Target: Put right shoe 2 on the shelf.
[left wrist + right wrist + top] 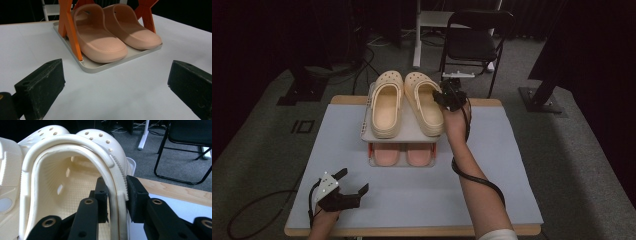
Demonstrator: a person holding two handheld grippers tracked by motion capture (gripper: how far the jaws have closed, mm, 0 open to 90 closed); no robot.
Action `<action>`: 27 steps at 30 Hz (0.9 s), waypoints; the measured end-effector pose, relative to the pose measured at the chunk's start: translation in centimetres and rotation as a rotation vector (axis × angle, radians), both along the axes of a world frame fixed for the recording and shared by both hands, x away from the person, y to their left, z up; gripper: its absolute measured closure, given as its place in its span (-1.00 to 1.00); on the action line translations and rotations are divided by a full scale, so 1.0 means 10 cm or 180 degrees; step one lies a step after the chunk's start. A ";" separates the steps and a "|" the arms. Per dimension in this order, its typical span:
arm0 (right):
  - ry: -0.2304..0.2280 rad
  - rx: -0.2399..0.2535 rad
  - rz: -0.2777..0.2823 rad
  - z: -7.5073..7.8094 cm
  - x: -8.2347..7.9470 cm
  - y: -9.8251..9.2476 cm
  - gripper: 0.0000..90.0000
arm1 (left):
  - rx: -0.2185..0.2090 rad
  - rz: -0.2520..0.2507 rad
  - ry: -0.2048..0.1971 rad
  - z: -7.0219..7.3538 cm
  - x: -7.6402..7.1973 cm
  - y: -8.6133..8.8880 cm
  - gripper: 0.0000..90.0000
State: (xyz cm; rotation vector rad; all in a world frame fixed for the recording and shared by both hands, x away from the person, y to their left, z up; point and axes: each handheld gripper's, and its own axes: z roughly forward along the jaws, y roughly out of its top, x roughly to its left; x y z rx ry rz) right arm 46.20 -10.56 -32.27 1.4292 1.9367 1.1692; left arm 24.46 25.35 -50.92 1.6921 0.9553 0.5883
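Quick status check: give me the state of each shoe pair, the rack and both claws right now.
Right claw: jaws straddle the side wall of the right cream clog, pads at or nearly on it.
Left claw: open, holding nothing, over the table.
Left cream clog: upright on the rack's top shelf, untouched.
Pink slides: side by side on the lower shelf.

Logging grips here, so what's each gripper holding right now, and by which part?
The right gripper straddles the right clog's side wall, one jaw inside, one outside. The left gripper holds nothing, jaws wide open.
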 end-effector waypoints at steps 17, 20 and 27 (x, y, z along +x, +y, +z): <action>-0.0176 0.0315 0.0236 0.02 -0.33 -0.30 0.20 | 0.0023 -0.0010 0.0030 -0.02 0.01 -0.01 -0.98; -0.0228 0.0288 0.0297 0.05 -0.42 -0.36 0.20 | 0.0044 -0.0022 0.0037 -0.02 0.01 -0.02 -0.98; -0.0369 0.0152 0.0341 0.05 -0.60 -0.48 0.28 | 0.0046 -0.0023 0.0029 -0.03 0.01 -0.03 -0.98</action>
